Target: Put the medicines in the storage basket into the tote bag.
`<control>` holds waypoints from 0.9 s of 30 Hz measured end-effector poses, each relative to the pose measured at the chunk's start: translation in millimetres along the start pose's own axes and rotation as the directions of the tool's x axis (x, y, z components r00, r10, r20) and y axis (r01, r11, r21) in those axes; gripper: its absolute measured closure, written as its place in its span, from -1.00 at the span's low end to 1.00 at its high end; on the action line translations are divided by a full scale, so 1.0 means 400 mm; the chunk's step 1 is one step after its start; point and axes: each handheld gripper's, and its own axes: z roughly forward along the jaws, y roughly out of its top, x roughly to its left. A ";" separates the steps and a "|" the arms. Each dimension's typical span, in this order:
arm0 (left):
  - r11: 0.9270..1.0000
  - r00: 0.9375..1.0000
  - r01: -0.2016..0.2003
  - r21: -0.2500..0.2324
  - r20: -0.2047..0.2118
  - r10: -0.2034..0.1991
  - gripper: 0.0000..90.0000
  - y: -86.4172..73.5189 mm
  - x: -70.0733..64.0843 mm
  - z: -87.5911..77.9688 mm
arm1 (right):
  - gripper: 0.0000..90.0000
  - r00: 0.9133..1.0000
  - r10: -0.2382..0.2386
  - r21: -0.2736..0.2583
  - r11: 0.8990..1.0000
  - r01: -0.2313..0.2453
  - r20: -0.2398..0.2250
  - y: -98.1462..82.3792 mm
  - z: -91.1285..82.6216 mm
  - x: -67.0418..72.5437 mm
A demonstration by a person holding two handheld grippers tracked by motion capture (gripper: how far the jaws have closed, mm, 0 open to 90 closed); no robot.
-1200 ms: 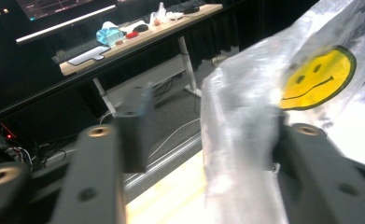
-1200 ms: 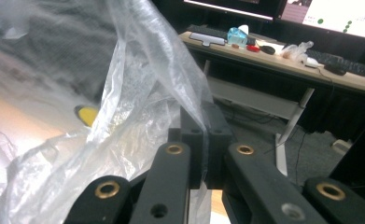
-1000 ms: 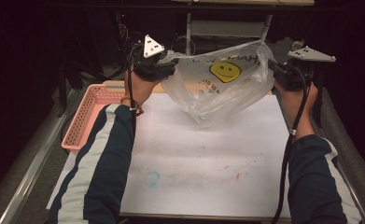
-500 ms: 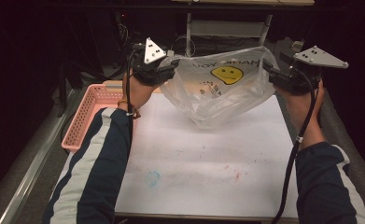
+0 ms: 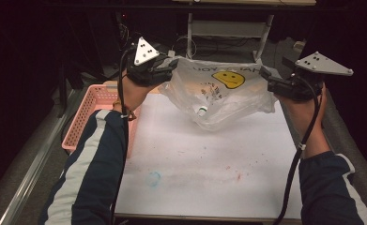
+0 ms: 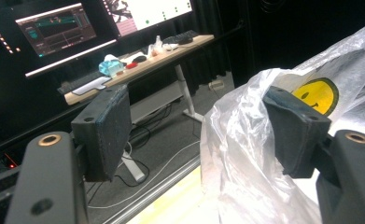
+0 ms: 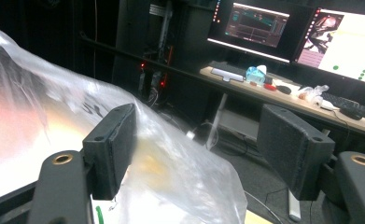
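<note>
- My left gripper [image 5: 169, 65] sits at the left edge of the clear plastic bag [image 5: 228, 96], up above the far part of the white worktop [image 5: 209, 159].
- My left jaws have just been opening and now stand wide apart. In the left gripper view the bag's film [image 6: 245, 154] bulges in beside one pad, over its inner edge, while the other pad has nothing against it.
- My right gripper [image 5: 268, 77] is at the bag's right edge, level with the left one.
- My right jaws have also just been opening and now stand wide apart. In the right gripper view the film [image 7: 171, 158] drapes behind and under one pad, and the gap between the pads is mostly bare.
- The bag hangs spread between my two grippers, with a yellow smiley face [image 5: 229, 78] and printed letters on its near side.
- Its sagging bottom reaches down to the worktop; I cannot tell whether it touches.
- A small white-capped item [image 5: 201, 111] lies low inside the bag.
- A pink basket [image 5: 85, 117] stands at the worktop's left edge, under my left forearm.
</note>
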 end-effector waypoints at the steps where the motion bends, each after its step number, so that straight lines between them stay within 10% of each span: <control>1: 1.000 1.000 -0.002 -0.005 0.004 0.002 -0.39 0.001 0.000 -0.007 | -0.35 1.000 -0.009 -0.003 1.000 0.009 0.006 -0.003 -0.002 0.001; 12: 0.999 0.996 -0.044 -0.020 0.076 0.046 -0.49 0.006 -0.037 -0.066 | -0.44 0.999 -0.042 -0.015 0.999 0.042 -0.025 0.004 -0.035 0.027; 27: 0.997 0.994 -0.081 -0.015 0.069 0.082 -0.49 -0.049 -0.073 -0.086 | -0.45 0.997 -0.039 0.014 0.999 0.040 -0.059 -0.034 -0.034 0.050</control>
